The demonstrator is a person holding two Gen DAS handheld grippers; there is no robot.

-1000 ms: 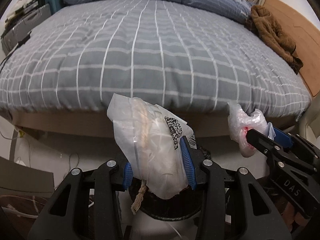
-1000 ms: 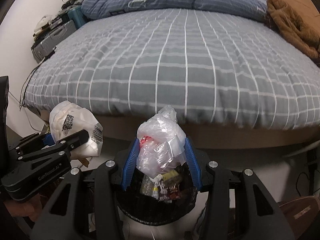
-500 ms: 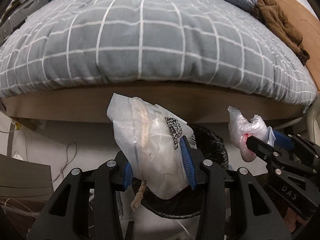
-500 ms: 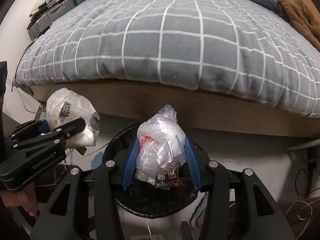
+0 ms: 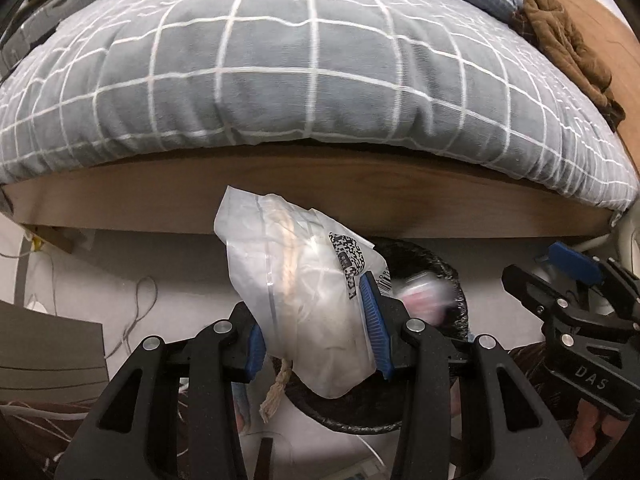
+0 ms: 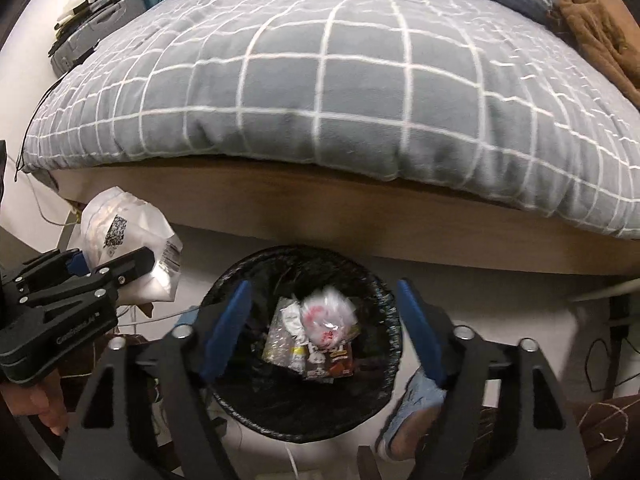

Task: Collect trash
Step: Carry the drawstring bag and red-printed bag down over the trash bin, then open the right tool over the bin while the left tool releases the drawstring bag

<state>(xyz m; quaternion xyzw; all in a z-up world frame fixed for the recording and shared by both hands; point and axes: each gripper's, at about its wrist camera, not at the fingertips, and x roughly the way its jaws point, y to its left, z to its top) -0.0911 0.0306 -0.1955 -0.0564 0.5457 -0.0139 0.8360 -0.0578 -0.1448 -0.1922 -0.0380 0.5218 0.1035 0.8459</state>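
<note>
My left gripper (image 5: 316, 324) is shut on a white plastic packet (image 5: 308, 296) with a QR label and a rope end hanging out; it hangs over the near left rim of the black-lined trash bin (image 5: 452, 280). The packet (image 6: 128, 248) also shows left of the bin in the right wrist view. My right gripper (image 6: 322, 328) is open and empty above the bin (image 6: 384, 308). The clear crumpled bag with red marks (image 6: 328, 316) lies blurred inside the bin on other wrappers. The right gripper (image 5: 560, 276) shows at right in the left wrist view.
A bed with a grey checked duvet (image 6: 340, 80) and a wooden frame (image 5: 320, 196) stands just behind the bin. A brown garment (image 5: 568, 44) lies at the bed's right. Cables (image 5: 136, 308) trail on the floor at left. A blue slipper (image 6: 416, 408) sits beside the bin.
My right gripper opened and the clear crumpled bag dropped into the bin. Both grippers moved lower and closer to the bin. The left gripper kept its hold on the white packet.
</note>
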